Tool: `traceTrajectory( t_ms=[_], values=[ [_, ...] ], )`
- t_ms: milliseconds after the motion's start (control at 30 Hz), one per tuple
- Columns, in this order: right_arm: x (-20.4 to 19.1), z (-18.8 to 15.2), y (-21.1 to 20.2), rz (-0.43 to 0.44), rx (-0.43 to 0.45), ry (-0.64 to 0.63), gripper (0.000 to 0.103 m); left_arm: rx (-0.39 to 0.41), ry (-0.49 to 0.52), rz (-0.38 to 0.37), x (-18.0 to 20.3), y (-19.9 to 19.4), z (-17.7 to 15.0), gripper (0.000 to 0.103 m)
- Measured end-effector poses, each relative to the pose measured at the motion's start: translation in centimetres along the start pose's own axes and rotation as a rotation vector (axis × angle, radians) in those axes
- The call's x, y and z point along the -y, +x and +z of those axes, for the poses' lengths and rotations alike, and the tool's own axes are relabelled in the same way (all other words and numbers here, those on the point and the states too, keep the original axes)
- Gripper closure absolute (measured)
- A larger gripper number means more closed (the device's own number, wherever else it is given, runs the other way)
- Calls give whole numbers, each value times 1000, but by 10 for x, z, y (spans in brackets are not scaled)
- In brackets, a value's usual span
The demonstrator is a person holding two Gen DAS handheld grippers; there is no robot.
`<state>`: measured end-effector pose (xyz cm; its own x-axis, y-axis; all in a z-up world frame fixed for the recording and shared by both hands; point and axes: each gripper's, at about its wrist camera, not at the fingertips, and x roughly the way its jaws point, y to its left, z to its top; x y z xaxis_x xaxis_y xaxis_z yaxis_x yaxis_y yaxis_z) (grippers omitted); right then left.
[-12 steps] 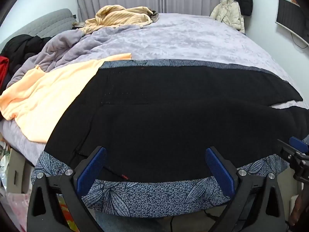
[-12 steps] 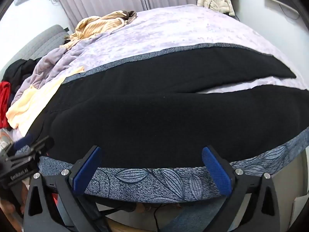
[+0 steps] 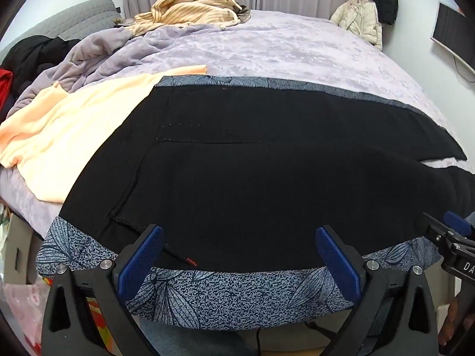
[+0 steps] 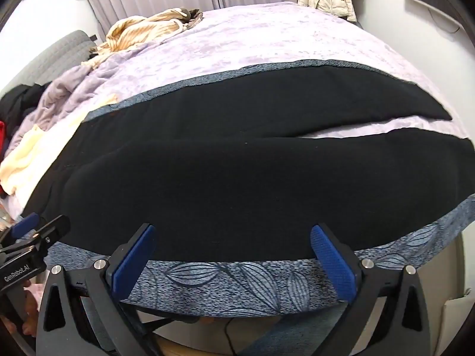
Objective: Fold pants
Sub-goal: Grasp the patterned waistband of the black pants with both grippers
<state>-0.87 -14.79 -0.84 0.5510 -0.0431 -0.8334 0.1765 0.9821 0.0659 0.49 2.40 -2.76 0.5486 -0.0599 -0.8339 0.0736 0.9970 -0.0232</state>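
Item: black fleece pants (image 3: 252, 178) with blue leaf-print side bands, flat on lavender bed (image 3: 282, 50) | axis: left-right, waist left, legs right | left tool (image 3: 239, 255) wide, empty, near waist-end hem | right tool (image 4: 233, 255) wide, empty, near leg edge

Between the two moments the left gripper (image 3: 239, 255) has tipped slightly, so the black pants (image 3: 267, 178) sit a little higher between its blue pads (image 3: 142, 259) and more of the patterned mat (image 3: 237, 293) shows beneath them. The right gripper (image 4: 234, 255) has eased toward the bed: the pants' near edge now runs just above its fingertips (image 4: 326, 252), and the left gripper's tip at its left side has risen slightly in view.
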Motion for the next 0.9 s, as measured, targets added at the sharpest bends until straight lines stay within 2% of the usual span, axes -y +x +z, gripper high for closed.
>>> traceTrajectory(
  t_ms=[100,233,333,900],
  values=[
    [-5,2,-1,-36,4,-24,0,2,-2,-17,-3,1,-6,1],
    [-4,1,-1,-52,6,-26,0,23,19,45,3,2,-6,1],
    [-4,-1,0,-48,4,-23,0,35,22,53,2,0,-8,1],
    [-18,-4,1,-67,0,-62,0,-4,7,90,-3,-2,-13,1]
  ],
)
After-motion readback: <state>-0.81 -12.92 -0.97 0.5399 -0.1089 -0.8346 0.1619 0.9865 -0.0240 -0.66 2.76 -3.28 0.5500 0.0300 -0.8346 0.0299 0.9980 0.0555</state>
